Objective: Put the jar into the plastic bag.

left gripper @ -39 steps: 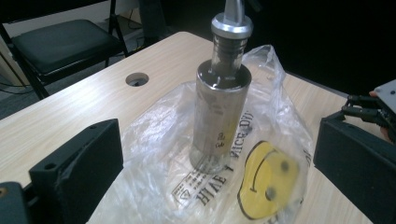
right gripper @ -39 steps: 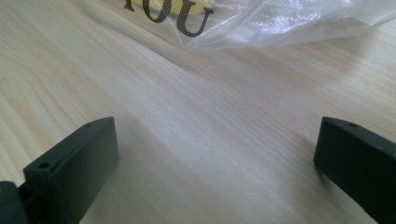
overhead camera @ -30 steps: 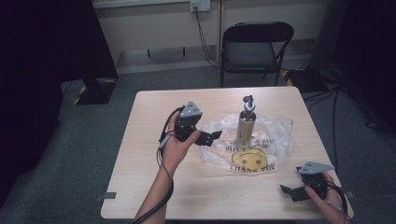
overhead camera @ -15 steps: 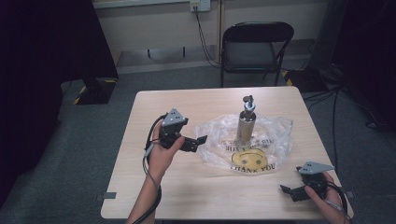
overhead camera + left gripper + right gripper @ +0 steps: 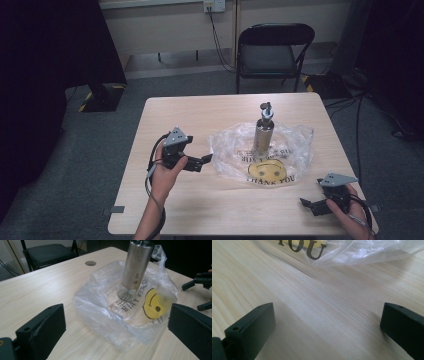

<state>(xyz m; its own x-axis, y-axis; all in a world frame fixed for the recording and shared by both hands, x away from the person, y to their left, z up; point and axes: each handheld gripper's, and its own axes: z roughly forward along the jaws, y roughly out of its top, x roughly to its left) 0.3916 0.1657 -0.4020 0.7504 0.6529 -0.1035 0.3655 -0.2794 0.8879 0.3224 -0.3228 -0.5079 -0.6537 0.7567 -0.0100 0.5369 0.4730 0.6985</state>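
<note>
The left gripper (image 5: 199, 163) has its jaws wide open just beside the plastic bag (image 5: 260, 162), where 1 metal bottle (image 5: 263, 131) stands. The right gripper (image 5: 311, 205) is wide open too.

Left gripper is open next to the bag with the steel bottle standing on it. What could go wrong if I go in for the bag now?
1. The steel bottle stands upright on the plastic bag; tugging the bag with the left gripper would likely tip it over.
2. The film is thin and crumpled, so the open jaws may slip off it or catch just one layer.
3. The right gripper rests open near the table corner, too far away to steady the bottle.
</note>
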